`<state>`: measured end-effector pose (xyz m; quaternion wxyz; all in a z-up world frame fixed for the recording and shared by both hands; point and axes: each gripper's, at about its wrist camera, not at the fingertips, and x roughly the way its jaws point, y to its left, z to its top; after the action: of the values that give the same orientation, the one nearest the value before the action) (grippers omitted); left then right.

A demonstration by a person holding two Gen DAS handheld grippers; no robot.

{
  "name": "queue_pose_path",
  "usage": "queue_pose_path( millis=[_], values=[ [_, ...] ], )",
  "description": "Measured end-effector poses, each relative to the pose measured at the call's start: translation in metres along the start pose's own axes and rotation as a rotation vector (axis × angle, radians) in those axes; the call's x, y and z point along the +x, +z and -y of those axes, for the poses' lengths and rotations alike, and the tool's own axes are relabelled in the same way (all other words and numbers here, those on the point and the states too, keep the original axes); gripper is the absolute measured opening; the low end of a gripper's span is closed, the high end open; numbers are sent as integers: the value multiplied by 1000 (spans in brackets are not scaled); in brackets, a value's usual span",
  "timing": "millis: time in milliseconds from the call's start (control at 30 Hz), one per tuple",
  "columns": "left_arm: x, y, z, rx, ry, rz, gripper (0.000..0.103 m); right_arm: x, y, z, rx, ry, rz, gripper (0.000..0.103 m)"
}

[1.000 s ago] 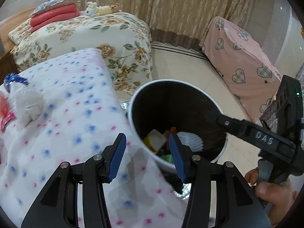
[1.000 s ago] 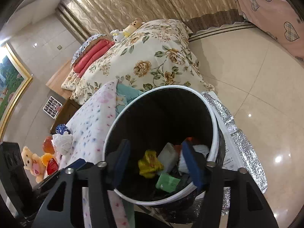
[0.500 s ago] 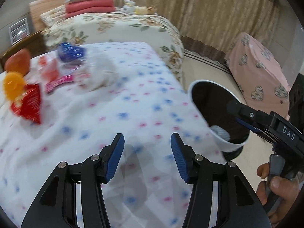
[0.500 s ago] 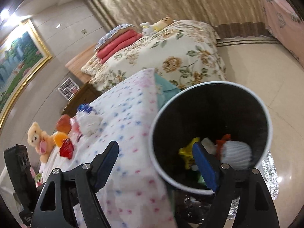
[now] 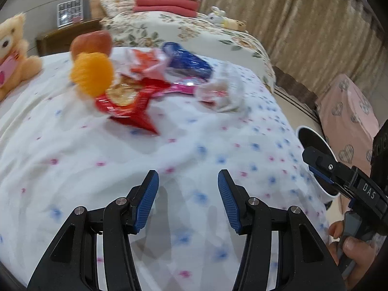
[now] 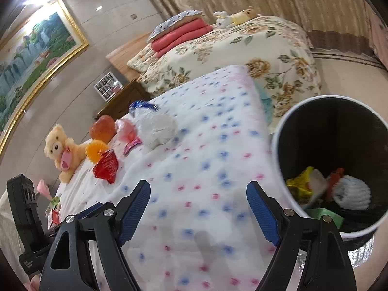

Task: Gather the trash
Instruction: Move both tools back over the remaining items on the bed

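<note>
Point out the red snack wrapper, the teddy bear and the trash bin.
red snack wrapper (image 5: 126,106), left wrist view, its middle.
teddy bear (image 6: 61,150), right wrist view, its head.
trash bin (image 6: 276,145), right wrist view, its white rim.

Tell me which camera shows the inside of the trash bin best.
The right wrist view. There the trash bin tips its mouth toward the camera, so the yellow wrapper, white foam net and green scrap inside are visible. The left wrist view shows only part of its white rim and dark interior, half hidden behind the right claw.
</note>
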<state>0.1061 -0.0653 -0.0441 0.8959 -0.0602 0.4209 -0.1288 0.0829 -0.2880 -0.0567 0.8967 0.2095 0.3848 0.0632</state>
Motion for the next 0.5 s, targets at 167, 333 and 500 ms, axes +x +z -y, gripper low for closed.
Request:
queue_pose_path(
  millis=[167, 333, 500],
  values=[
    [0, 3, -22, -42, 28, 3, 51, 18, 1, -18, -27, 16, -28, 83],
    [1, 9, -33, -61, 48, 10, 51, 34, 5, -33, -53, 29, -50, 83],
    [6, 17, -40, -82, 57, 7, 51, 49, 12, -49, -82, 38, -62, 83]
  ],
)
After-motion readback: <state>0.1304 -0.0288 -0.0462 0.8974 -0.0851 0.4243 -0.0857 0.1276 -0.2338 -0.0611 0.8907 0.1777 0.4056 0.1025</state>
